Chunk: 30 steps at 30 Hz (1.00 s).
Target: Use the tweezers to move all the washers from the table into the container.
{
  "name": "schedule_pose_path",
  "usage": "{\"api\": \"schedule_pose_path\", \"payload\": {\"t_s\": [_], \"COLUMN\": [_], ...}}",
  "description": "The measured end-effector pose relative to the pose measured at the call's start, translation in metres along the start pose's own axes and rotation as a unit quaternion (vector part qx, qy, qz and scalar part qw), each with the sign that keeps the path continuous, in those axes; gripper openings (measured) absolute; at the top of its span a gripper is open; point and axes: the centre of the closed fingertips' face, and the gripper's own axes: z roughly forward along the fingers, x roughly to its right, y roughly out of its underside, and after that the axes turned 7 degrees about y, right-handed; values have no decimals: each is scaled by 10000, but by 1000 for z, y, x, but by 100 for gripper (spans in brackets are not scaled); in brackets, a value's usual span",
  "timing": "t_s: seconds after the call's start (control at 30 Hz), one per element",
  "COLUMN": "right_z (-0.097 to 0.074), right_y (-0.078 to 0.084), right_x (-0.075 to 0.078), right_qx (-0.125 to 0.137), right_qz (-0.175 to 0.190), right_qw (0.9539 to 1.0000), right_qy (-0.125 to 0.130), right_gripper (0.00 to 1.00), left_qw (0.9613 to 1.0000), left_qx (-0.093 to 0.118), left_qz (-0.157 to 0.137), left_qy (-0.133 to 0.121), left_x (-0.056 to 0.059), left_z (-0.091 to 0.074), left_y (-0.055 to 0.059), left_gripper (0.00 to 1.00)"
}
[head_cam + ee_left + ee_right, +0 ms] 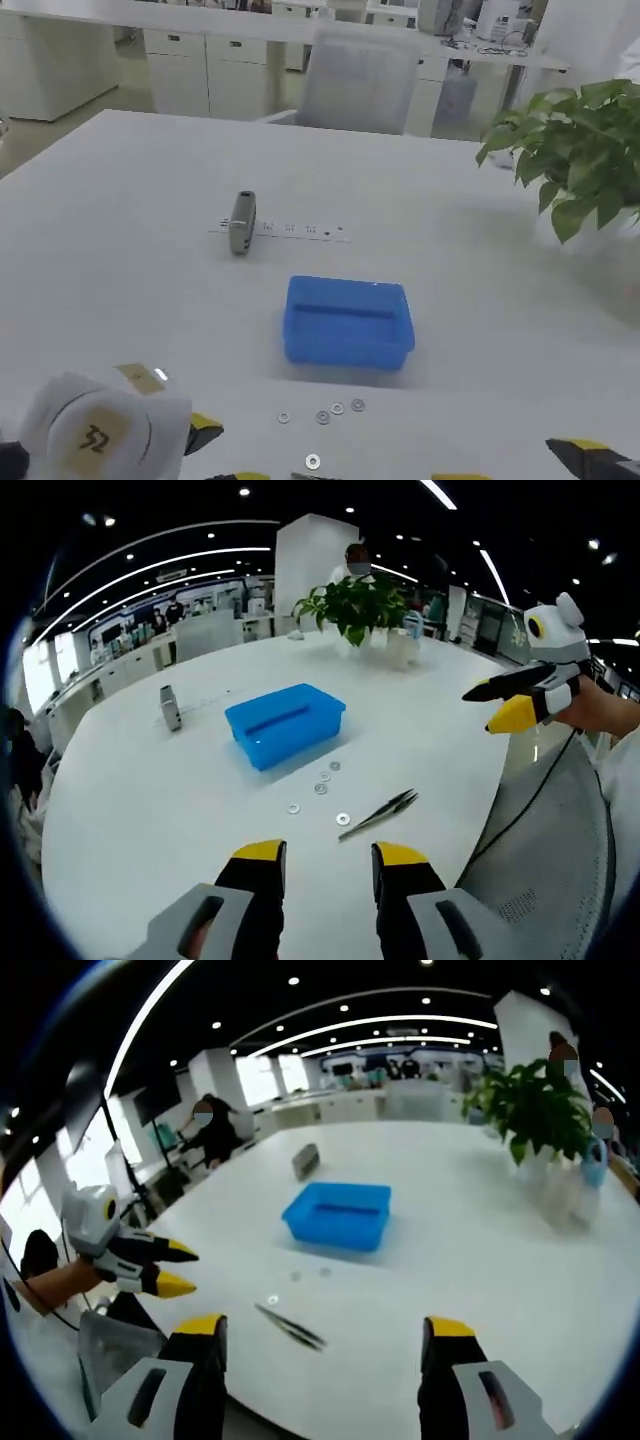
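White table [120,230] in an open office: a blue container [348,322] sits at its middle, five small washers [322,417] scattered just in front, tweezers [378,813] lying flat near them. A grey oblong device [242,222] rests farther back; a potted plant [580,150] stands at right.

I'm working in an open-plan office. My big white table [120,200] has a row of sockets [290,229] set into it and a pale grey swivel chair [360,80] at its far side. Beyond stand white desks with drawer units [200,65]. A leafy green potted plant [580,150] sits far right, and long curved ceiling lights [380,1025] run overhead.
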Motion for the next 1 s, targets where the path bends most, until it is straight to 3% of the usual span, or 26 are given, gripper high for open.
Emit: {"api": "schedule_pose_path", "payload": {"t_s": [0.13,0.3,0.5,0.8,0.9,0.93,1.0], "right_z": [5,13,20,26,27,27,28], "right_y": [5,12,20,26,28,29,29], "right_x": [-4,-9,-16,-16,-18,-19,-20], "right_qx": [-134,-246,-389,-521,-568,-577,-600], "right_qz": [-78,-29,-122,-93,-70,-73,-82], "right_qw": [9998,9994,9986,9977,9973,9972,9968], "right_qy": [-99,-229,-345,-426,-465,-481,-517], "right_gripper": [71,68,66,64,64,63,63], "left_qw": [9995,9976,9931,9866,9821,9786,9761], "left_qx": [-141,-344,-674,-969,-1132,-1207,-1206], "left_qz": [240,423,604,979,1199,1385,1504], "left_qy": [172,429,747,873,910,931,1001], "left_x": [-1,2,8,8,9,10,14], "left_z": [18,40,65,87,92,93,93], "left_y": [0,4,18,30,34,35,35], "left_gripper": [20,14,12,10,5,3,1]}}
